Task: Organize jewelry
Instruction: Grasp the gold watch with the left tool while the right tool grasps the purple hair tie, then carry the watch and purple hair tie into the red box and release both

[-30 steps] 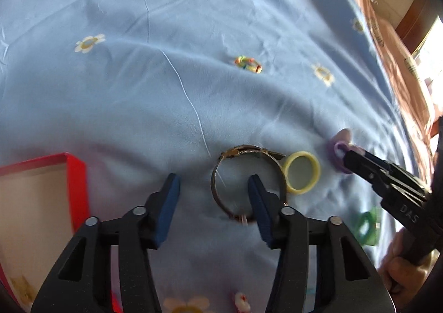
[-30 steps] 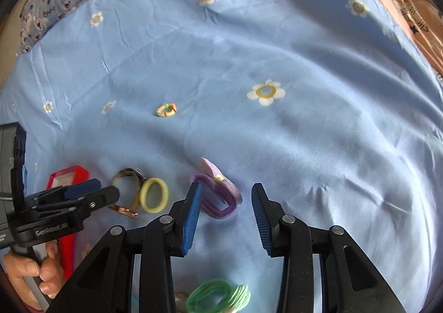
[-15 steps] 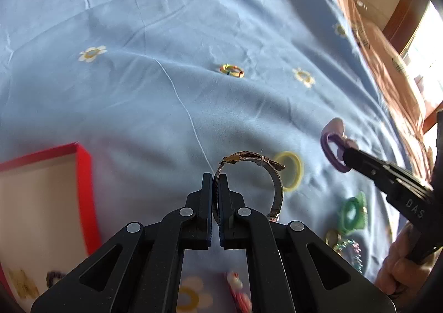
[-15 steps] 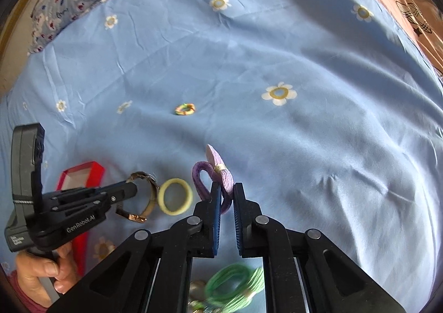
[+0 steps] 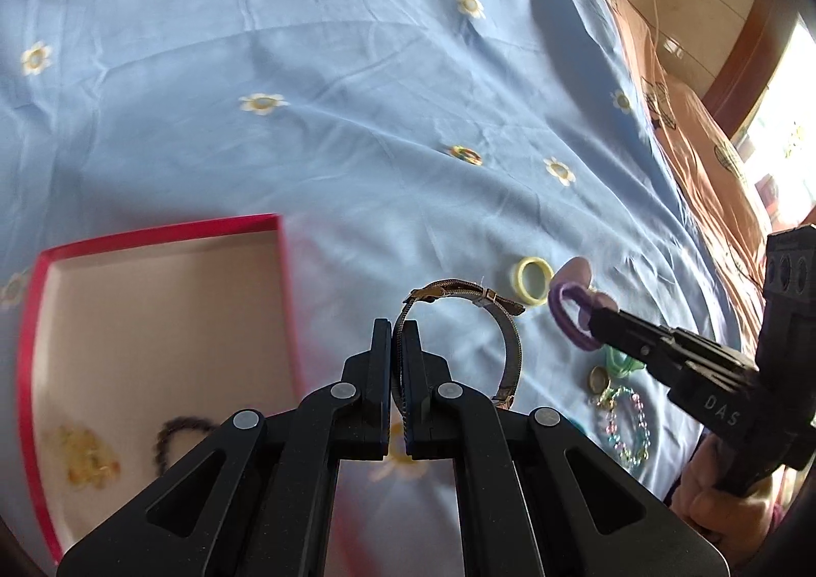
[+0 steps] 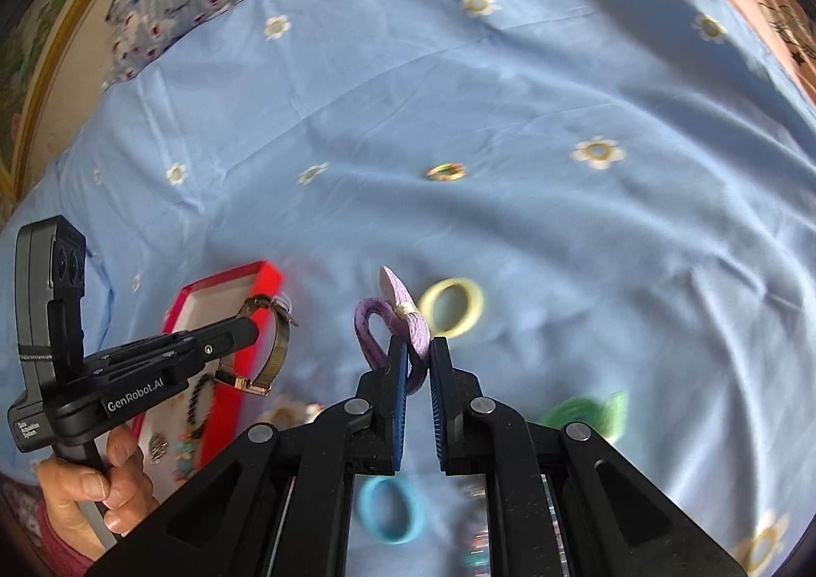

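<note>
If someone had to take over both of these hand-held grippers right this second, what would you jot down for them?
Left hand-held gripper: shut on the metal bracelet, held above the sheet beside the red box.
Right hand-held gripper: shut on the purple hair tie, also off the sheet.
Done: the box already holds a dark beaded strand and a yellowish piece.
Left: drop both held pieces in the box, then collect the yellow ring, green tie, blue ring, pastel bead bracelet and the small multicoloured ring farther off.
</note>
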